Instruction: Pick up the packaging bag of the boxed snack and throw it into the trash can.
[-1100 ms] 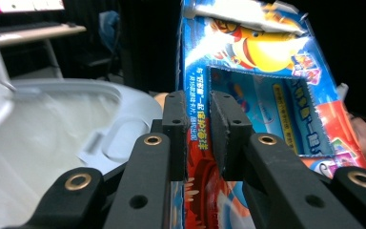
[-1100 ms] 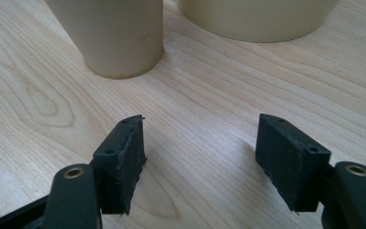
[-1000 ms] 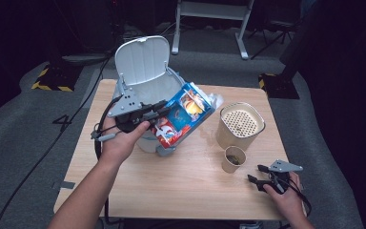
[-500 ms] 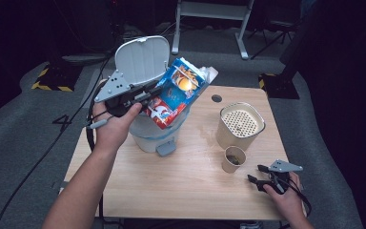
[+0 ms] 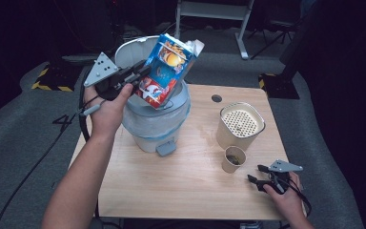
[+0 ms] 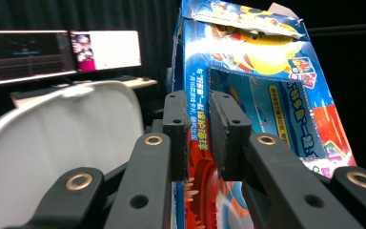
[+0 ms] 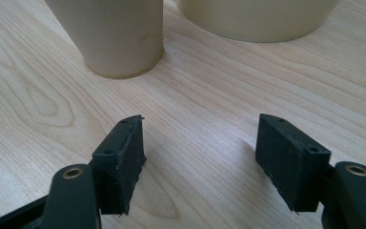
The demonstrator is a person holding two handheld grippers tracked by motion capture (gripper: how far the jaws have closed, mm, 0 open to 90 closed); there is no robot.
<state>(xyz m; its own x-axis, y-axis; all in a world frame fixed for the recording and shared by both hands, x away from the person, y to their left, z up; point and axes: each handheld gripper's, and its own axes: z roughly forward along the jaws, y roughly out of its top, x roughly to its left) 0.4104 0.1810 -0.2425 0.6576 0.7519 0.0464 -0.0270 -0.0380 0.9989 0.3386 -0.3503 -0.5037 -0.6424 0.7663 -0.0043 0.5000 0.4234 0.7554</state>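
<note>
Leftward, the left gripper [image 5: 140, 76] pinches a colourful carton [image 5: 167, 70], tilted above the open white bin [image 5: 155, 125] at the table's far left. Near right, the right gripper [image 5: 259, 177] rests spread and empty beside a small paper cup [image 5: 233, 159].

Saw small paper cup [image 5: 234, 159] upright on wooden table [image 5: 181, 186], something dark inside; contents too small for me to tell. Taller beige container [image 5: 240, 125] stood just behind it, perforated insert on top. Round hole [image 5: 216, 98] in tabletop lay farther back, well apart from both. I noted lit monitors [image 6: 59, 55] on desk in dark background. Metal frame legs [image 5: 214, 12] stood on grey floor beyond table; yellow-black hazard tape [image 5: 52, 81] marked floor at far left
</note>
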